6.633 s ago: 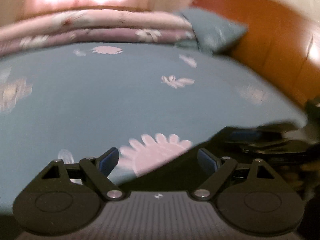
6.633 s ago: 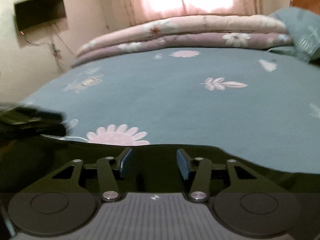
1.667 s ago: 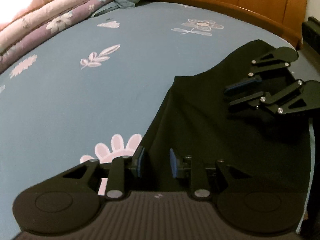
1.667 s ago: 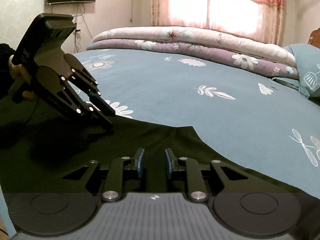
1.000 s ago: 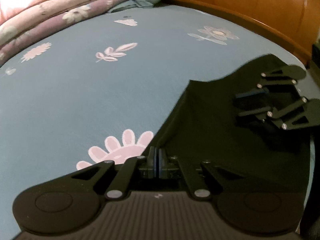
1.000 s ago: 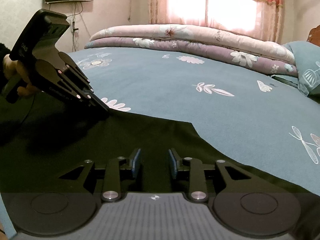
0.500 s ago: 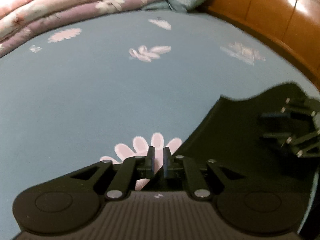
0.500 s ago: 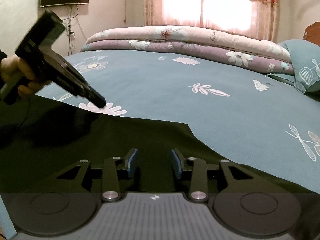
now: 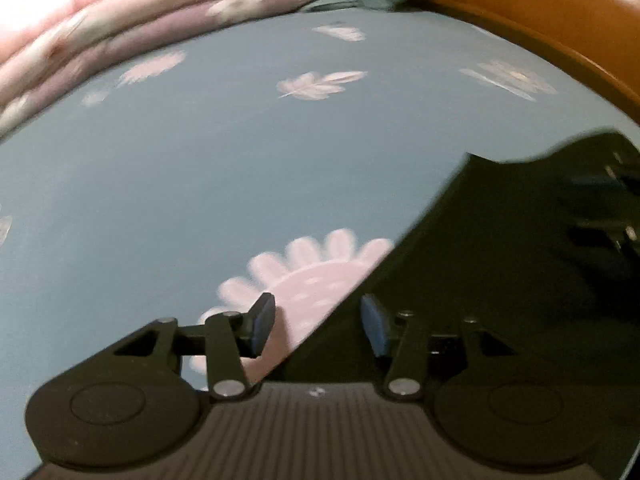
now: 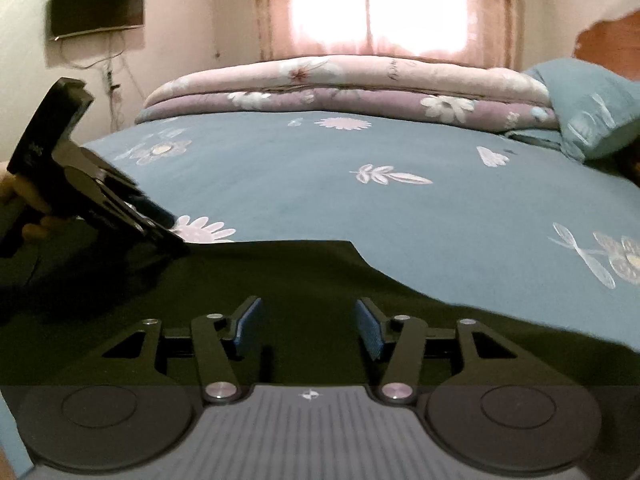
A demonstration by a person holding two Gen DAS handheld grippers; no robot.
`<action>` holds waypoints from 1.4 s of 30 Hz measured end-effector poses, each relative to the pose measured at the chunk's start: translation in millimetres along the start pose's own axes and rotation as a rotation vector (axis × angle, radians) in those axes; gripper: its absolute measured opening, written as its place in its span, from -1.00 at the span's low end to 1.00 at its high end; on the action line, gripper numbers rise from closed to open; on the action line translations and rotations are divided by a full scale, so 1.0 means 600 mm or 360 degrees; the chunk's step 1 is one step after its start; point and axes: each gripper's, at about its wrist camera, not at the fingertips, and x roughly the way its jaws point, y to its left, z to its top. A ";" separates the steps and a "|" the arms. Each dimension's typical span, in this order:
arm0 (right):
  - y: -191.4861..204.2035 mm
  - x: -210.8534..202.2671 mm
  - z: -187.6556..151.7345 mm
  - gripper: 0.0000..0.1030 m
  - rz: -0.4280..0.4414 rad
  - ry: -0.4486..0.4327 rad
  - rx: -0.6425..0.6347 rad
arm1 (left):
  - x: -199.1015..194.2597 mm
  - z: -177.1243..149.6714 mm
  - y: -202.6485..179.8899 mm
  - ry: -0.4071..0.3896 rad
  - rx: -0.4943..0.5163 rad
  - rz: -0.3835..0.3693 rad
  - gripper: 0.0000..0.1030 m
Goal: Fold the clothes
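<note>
A dark garment [image 10: 280, 276] lies flat on the blue flowered bedsheet [image 10: 360, 200], near the front edge of the bed. My right gripper [image 10: 308, 324] hovers over the cloth, its jaws opening, with nothing pinched between the pads. In the left wrist view the garment [image 9: 500, 260] fills the right side. My left gripper [image 9: 316, 320] straddles its slanted edge, jaws opening, pads clear of the cloth. From the right wrist view the left gripper [image 10: 168, 236] points down at the garment's far left corner, held by a hand [image 10: 24, 196]. The right gripper [image 9: 612, 208] shows blurred at the far right.
Folded pink and purple quilts [image 10: 340, 88] lie stacked along the far side of the bed. A blue pillow [image 10: 592, 108] rests against the wooden headboard [image 9: 540, 12]. A wall television [image 10: 98, 4] hangs at the left, and a curtained window [image 10: 380, 4] glows behind.
My left gripper's jaws have gone from shut on the garment's edge to apart, and its view has swung left. The right jaws have spread wider over the cloth.
</note>
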 end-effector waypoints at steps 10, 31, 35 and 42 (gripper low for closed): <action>-0.025 -0.029 -0.031 0.38 -0.0189 -0.0045 0.0331 | -0.040 -0.029 -0.113 -0.0034 0.0129 -0.0234 -0.07; -0.116 -0.109 -0.109 0.67 -0.0584 0.0036 0.0701 | 0.128 0.127 -0.223 -0.0115 -0.0074 -0.0434 0.04; -0.115 -0.123 -0.109 0.67 -0.0586 0.0045 0.0702 | 0.150 0.141 -0.201 -0.0127 -0.0120 -0.0227 0.06; -0.107 -0.154 -0.099 0.68 -0.0562 -0.0061 0.0725 | 0.079 0.131 -0.181 -0.0123 -0.0184 -0.0236 0.11</action>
